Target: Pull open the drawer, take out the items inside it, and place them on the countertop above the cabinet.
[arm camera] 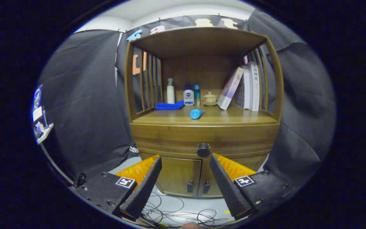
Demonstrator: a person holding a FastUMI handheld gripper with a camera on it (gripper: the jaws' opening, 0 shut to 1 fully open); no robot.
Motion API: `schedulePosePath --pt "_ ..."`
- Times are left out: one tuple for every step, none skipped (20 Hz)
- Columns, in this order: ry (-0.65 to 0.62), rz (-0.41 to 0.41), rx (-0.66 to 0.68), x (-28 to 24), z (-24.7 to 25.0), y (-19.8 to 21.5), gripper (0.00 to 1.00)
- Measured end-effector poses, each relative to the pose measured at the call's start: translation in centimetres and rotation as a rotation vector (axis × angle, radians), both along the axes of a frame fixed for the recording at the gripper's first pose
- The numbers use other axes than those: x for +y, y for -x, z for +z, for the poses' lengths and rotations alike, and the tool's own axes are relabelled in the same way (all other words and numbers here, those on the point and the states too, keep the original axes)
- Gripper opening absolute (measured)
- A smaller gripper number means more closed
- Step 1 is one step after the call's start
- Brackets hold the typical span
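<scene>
Drawer (202, 138) shut flush under the countertop (233, 118), dark knob (203, 150) just beyond the gripper (185, 159), fingers spread and empty, blue tube (197, 113) lying on top: consistent with either pre-opening or post-closing.

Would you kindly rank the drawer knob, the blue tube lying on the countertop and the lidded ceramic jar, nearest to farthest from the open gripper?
1. Drawer knob, just ahead of the gripper.
2. Blue tube, lying near the countertop's front.
3. Ceramic jar, by the back panel.

Black cloth walls (84, 105) flank a wooden cabinet (202, 133); cables (183, 213) strew the grey floor (170, 203).
</scene>
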State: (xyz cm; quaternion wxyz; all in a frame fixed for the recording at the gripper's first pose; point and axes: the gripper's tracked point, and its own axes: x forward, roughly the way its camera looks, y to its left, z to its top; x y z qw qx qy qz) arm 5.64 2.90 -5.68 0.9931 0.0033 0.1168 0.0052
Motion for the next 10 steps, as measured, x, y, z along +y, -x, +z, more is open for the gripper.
schedulePosePath --pt "0.007 0.012 -0.026 0.2 1.1 1.2 0.99" --pt "0.019 0.02 -0.049 0.2 2.0 2.5 0.99" --pt "0.031 0.024 -0.069 0.3 2.8 3.7 0.99" --pt "0.041 0.033 -0.088 0.5 3.6 4.9 0.99" --pt "0.049 0.042 -0.108 0.7 4.5 6.2 0.99" --pt "0.054 0.052 -0.125 0.9 5.4 7.6 0.99" --pt "0.054 0.057 -0.14 1.1 6.2 9.1 0.99" --pt "0.047 0.071 -0.155 1.3 6.9 10.3 0.99" --pt "0.039 0.078 -0.17 1.6 7.5 11.4 0.99" --pt "0.03 0.088 -0.185 1.8 8.0 12.6 0.99"
